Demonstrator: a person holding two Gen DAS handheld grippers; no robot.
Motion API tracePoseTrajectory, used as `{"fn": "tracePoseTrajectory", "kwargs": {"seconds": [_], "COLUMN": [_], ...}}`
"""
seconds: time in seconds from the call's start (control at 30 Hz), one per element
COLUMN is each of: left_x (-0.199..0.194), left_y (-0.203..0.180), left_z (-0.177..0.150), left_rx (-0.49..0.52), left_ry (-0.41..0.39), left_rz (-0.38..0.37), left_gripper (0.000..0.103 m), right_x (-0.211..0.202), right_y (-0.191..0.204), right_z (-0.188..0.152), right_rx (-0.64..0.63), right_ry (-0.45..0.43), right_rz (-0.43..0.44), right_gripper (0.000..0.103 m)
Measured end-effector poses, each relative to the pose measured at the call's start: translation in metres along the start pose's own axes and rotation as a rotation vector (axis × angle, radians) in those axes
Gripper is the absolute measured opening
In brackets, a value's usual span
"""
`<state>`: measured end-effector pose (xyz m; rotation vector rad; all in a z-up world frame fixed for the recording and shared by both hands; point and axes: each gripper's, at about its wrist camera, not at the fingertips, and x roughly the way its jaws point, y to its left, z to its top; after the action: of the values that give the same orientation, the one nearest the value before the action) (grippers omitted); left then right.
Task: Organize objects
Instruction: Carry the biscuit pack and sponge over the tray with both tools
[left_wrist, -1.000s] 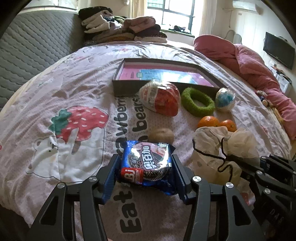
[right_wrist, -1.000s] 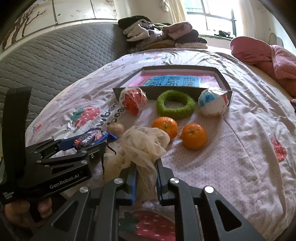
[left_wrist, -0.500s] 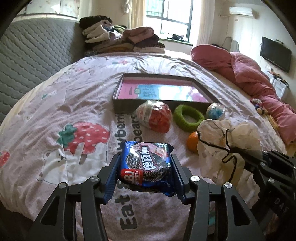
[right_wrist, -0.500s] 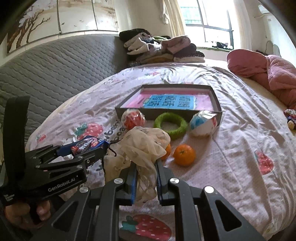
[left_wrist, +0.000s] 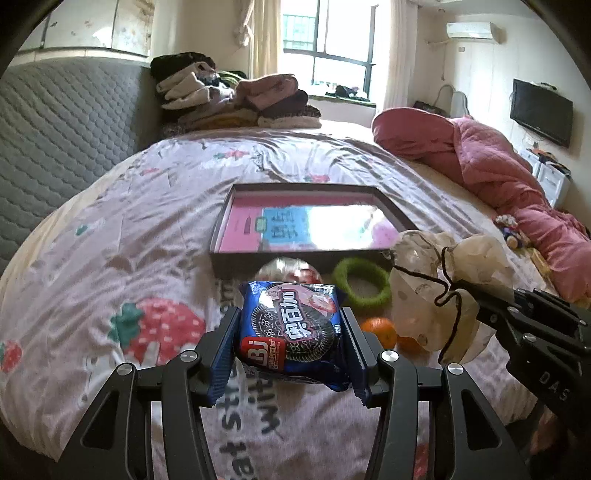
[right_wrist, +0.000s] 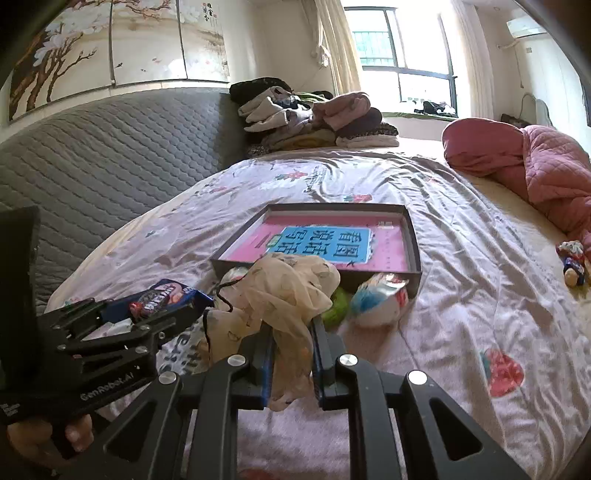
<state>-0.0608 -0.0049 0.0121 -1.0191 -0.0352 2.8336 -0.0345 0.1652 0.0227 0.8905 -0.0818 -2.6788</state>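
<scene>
**Carrying two pickups toward the tray**

Holding a blue cookie packet (left_wrist: 290, 330) crosswise in the left gripper (left_wrist: 290, 343), pads pressed on its two short ends, clear of the bedsheet (left_wrist: 110, 240). Pinching a cream drawstring pouch (right_wrist: 284, 291) in the right gripper (right_wrist: 291, 354), jaws nearly closed on the gathered fabric, the bulk billowing above and a tail hanging below.

Likely step: bringing both into the dark shallow tray (left_wrist: 218, 236) lying ahead with its pink-and-blue lining. Worth keeping the packet level, since a foil wrapper squeezed end to end can buckle and slip. Better to pass above the items crowded at the near wall: a wrapped red-and-white ball (left_wrist: 288, 267), a green ring (left_wrist: 360, 284), two oranges (left_wrist: 378, 328) and a blue-and-white ball (right_wrist: 376, 302). Best to lower over bare lining, well apart from each other, and to release only once resting. Mind the pouch's black cord (left_wrist: 448, 295), dangling loose and apt to snag the tray wall or the other gripper.
</scene>
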Motion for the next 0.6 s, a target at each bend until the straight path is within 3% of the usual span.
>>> {"fn": "tracePoseTrajectory", "kwargs": {"seconds": [0.6], "left_x": [0.068], "left_y": [0.000], "left_z": [0.073], "left_rx": [0.010], "left_ry": [-0.035], "left_rz": [0.017], "left_gripper": [0.054], "right_x": [0.065], "right_y": [-0.040], "right_z": [0.055], "right_rx": [-0.007], "right_ry": [-0.021], "right_rz": [-0.080], "right_gripper": [0.017]}}
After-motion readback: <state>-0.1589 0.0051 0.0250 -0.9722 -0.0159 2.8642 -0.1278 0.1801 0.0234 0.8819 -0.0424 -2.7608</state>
